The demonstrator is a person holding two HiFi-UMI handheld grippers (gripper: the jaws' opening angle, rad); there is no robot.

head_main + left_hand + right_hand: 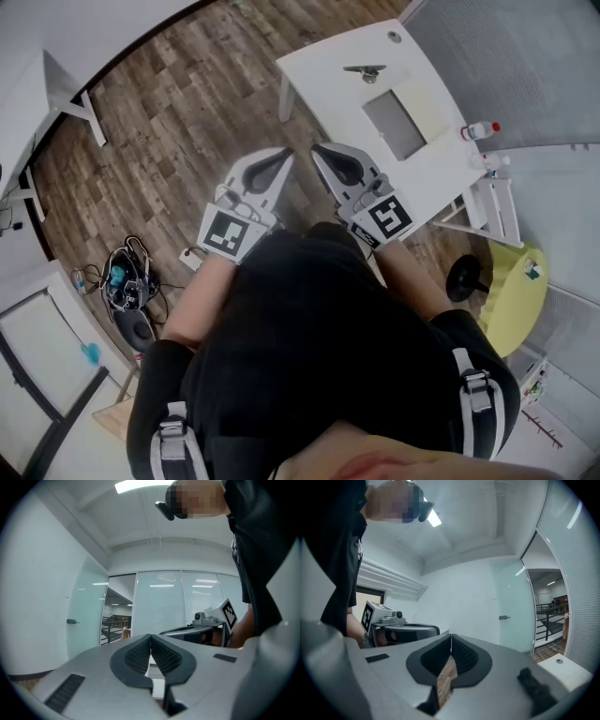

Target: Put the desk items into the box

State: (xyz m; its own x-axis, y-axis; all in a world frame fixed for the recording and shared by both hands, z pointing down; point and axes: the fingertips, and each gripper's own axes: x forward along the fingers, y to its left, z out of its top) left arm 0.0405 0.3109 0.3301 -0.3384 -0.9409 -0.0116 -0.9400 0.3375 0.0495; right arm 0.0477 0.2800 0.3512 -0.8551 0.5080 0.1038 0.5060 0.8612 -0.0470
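- Head view alone: left gripper point(284, 156) and right gripper point(321, 150) side by side in front of the body, tips close to each other, above the wooden floor point(178, 122) and short of the white desk point(319, 70).
- Only there too, on that desk: the box point(401, 120), open with a grey inside; a black item point(366, 71) apart from it toward the far end; a small bottle with a red cap point(478, 130) at the desk edge just past the box; a second small bottle point(494, 161) near the first.
- All four well apart from both grippers.
- Left gripper view: jaws pressed together at the tips, with nothing between the black ribbed pads point(136, 656).
- Beyond those jaws, a glass wall point(159, 602) and a frosted door point(86, 611), neither visible from the head; the right gripper alongside at the right.
- Right gripper view: jaws likewise closed tip to tip, pinching nothing; a sliver of wooden floor through the gap behind the pads point(464, 656).
- Same view: the left gripper alongside at the left, and a white corner of the desk at the lower right.
- Back in the head view only: a tangle of cables point(127, 277) on the floor at the left, a yellow-green seat point(516, 300) at the right beside the desk.
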